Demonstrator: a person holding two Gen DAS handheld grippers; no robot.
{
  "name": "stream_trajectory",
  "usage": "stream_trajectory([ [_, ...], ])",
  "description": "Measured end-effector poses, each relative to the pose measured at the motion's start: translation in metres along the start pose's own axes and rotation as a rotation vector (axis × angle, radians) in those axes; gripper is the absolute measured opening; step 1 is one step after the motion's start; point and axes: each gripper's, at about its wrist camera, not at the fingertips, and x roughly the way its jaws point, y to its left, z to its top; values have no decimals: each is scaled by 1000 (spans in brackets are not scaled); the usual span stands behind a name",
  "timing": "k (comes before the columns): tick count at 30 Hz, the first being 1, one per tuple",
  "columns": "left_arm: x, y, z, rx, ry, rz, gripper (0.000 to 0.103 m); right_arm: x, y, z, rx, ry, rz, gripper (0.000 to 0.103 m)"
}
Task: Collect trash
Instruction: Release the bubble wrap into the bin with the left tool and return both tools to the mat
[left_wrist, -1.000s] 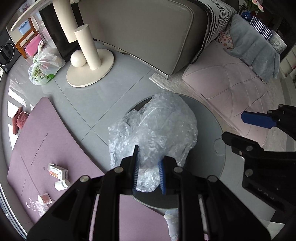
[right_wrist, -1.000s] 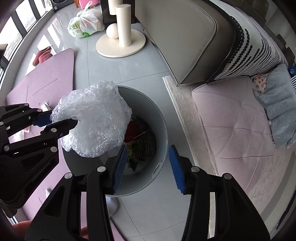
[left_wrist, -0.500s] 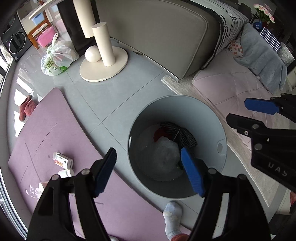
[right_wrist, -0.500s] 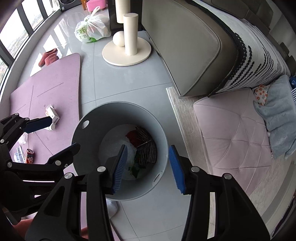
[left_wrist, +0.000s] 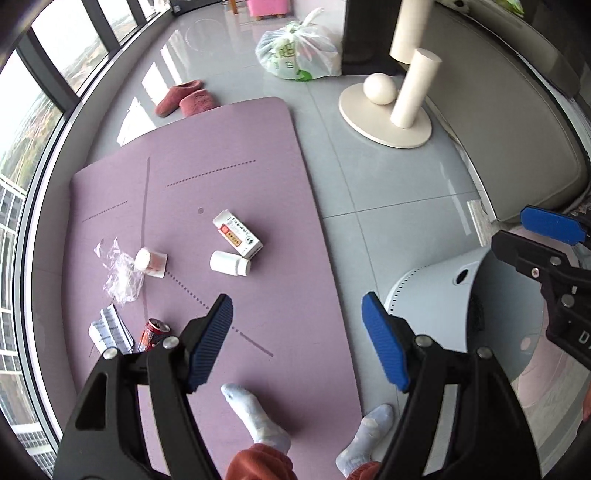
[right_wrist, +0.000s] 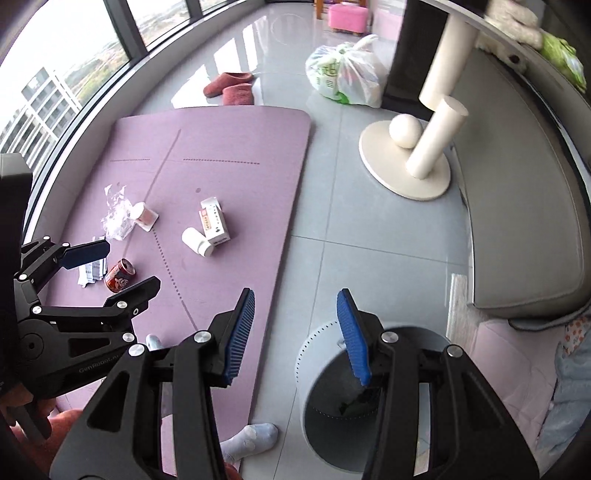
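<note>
Grey tiled floor (left_wrist: 388, 192) by tall windows, a mauve exercise mat (left_wrist: 207, 177) spread across it. Trash lies scattered on the mat: a white medicine box (left_wrist: 238, 233) with red print, a white pill bottle (left_wrist: 229, 263) on its side just beside it, a small pink-and-white cup (left_wrist: 150, 260) tipped over, crumpled clear plastic film (left_wrist: 120, 275) touching the cup, folded printed paper (left_wrist: 110, 331) and a red drink can (left_wrist: 152, 334) near the mat's edge. Grey round bin (right_wrist: 373, 417) stands on the tiles beside the mat; dark contents show inside, details unclear. Left gripper (left_wrist: 295, 343) above the mat, jaws spread wide with nothing between them, having just been opening. Right gripper (right_wrist: 295, 332) over the mat's edge and the bin rim, jaws parted about halfway, empty. Person's feet in pale socks (left_wrist: 258, 417) stand on the mat's near end. Further off: pair of red slippers (left_wrist: 184, 99), tied white plastic bag (left_wrist: 299, 55), cream round stand (left_wrist: 384, 110) with posts and a ball, grey sofa (right_wrist: 524, 206).
</note>
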Motion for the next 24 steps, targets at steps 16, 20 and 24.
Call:
stream_trajectory([
  [16,90,172,-20,-174,38,34,73,161,176,98,-275,45,70,45],
  [20,126,192,-23,-232,44,53,73,215,192,98,-318,74,74,45],
  [24,164,199,-29,-280,44,67,73,264,195,95,-342,90,87,45],
])
